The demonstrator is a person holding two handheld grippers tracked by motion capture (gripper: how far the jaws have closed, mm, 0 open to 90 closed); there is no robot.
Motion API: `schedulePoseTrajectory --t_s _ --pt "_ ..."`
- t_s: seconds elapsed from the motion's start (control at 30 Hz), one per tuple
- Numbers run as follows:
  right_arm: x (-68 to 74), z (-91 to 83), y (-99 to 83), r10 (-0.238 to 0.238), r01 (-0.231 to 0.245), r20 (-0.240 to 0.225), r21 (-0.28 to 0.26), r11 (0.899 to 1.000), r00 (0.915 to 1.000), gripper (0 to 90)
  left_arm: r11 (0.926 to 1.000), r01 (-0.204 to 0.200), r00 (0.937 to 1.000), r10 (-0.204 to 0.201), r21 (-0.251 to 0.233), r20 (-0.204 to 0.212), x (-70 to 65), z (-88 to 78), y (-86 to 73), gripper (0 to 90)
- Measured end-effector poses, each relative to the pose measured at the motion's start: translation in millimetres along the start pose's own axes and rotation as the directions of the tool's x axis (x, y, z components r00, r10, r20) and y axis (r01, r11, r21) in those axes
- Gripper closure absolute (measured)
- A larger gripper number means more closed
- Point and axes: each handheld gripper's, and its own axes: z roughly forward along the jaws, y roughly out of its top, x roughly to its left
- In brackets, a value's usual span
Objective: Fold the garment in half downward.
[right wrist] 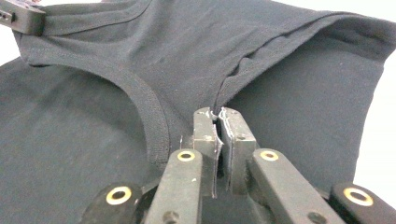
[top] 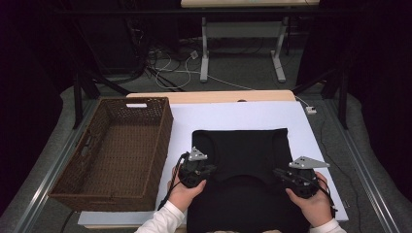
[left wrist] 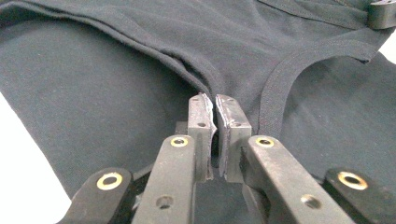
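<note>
High view, item: black garment (top: 243, 160) lies on a white sheet (top: 233, 116), part folded over itself, between and under both grippers.
High view, left gripper (top: 195, 171): held in the person's left hand (top: 183, 193) at the garment's left edge; grey three-cornered plate on top.
High view, right gripper (top: 297, 178): held in the right hand (top: 313, 204) at the garment's right edge, well apart from the left one.
High view, other stock: brown wicker basket (top: 116, 145) stands beside the left gripper, on its outer side, apart from the garment.
Writing and brands: a small white tag (top: 136, 105) sits on the basket's far rim, too small to read; no legible lettering on the garment.
Left gripper view, jaws: pressed together, pinching a raised fold of the black garment (left wrist: 140, 70) at the tips (left wrist: 215, 105); a ribbed curved opening edge (left wrist: 299, 65) runs just beside them.
Right gripper view, jaws: pressed together on a fold of the garment (right wrist: 187, 56) at the tips (right wrist: 218, 116); the ribbed edge (right wrist: 149, 112) curves just beside.
View differences: gripper views give the pinch and seams; high view gives basket, sheet and hands.
</note>
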Motion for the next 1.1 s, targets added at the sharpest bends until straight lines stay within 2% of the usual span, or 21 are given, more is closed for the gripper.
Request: schedulePoseTrajectory --t_s 0.23,0.27,0.3,0.37,0.4,0.67,0.73,0.77,0.87,0.9,1.03,1.07,1.1 --pt "3.5 -9.6 -9.7 -0.008 0.008 -0.011 0.015 1.000 0.9999 85.7 0.9998 -0.009 0.9999 0.009 0.016 0.014 -8.2 -4.1 -11.5 85.7" --pt "4.5 -10.4 -11.4 -0.005 0.005 -0.012 0.016 1.000 0.9999 85.7 0.9998 -0.001 0.9998 0.000 0.018 0.019 -10.0 -4.7 -12.9 85.7" --pt "5.4 -11.9 -12.9 -0.006 0.006 -0.014 0.026 1.000 0.9999 85.7 0.9997 -0.014 0.9998 0.014 0.018 0.014 -10.4 -5.5 -13.7 85.7" --pt "6.7 -13.0 -16.2 -0.009 0.009 -0.015 0.027 1.000 0.9998 85.7 0.9998 -0.007 0.9998 0.007 0.018 0.020 -13.3 -7.0 -15.8 85.6" --pt "7.3 -13.7 -17.5 -0.012 0.012 -0.017 0.028 1.000 0.9998 85.7 0.9996 -0.016 0.9997 0.015 0.021 0.018 -14.3 -8.0 -16.7 85.7" --pt "11.3 -19.5 -26.6 -0.001 0.002 -0.034 0.045 0.999 0.9994 85.7 0.9993 -0.025 0.9994 0.024 0.026 0.025 -24.0 -14.1 -26.2 85.6" --pt "11.8 -21.5 -28.2 -0.014 0.016 -0.028 0.050 0.999 0.9995 85.7 0.9995 -0.019 0.9993 0.018 0.027 0.032 -26.1 -15.2 -28.9 85.7" --pt "12.8 -22.5 -29.0 -0.015 0.017 -0.029 0.046 0.999 0.9995 85.7 0.9992 -0.029 0.9992 0.028 0.027 0.028 -26.7 -15.8 -30.1 85.6" --pt "15.1 -25.5 -31.4 -0.021 0.022 -0.020 0.031 0.999 0.9996 85.7 0.9996 -0.019 0.9994 0.018 0.023 0.029 -30.4 -17.4 -35.2 85.6" --pt "15.5 -26.3 -32.0 -0.023 0.023 -0.022 0.029 0.999 0.9995 85.7 0.9992 -0.027 0.9992 0.027 0.029 0.029 -30.8 -18.7 -36.7 85.6" --pt "17.2 -27.7 -35.8 -0.019 0.021 -0.033 0.048 0.999 0.9993 85.7 0.9995 -0.008 0.9995 0.007 0.030 0.032 -34.1 -20.5 -42.5 85.5" --pt "18.2 -27.2 -37.1 -0.012 0.014 -0.037 0.051 0.999 0.9993 85.7 0.9993 -0.016 0.9994 0.015 0.033 0.031 -34.4 -20.8 -43.8 85.6" --pt "18.2 -26.9 -38.3 -0.024 0.025 -0.029 0.057 0.998 0.9993 85.7 0.9993 -0.005 0.9993 0.003 0.037 0.036 -36.1 -20.0 -45.6 85.6"
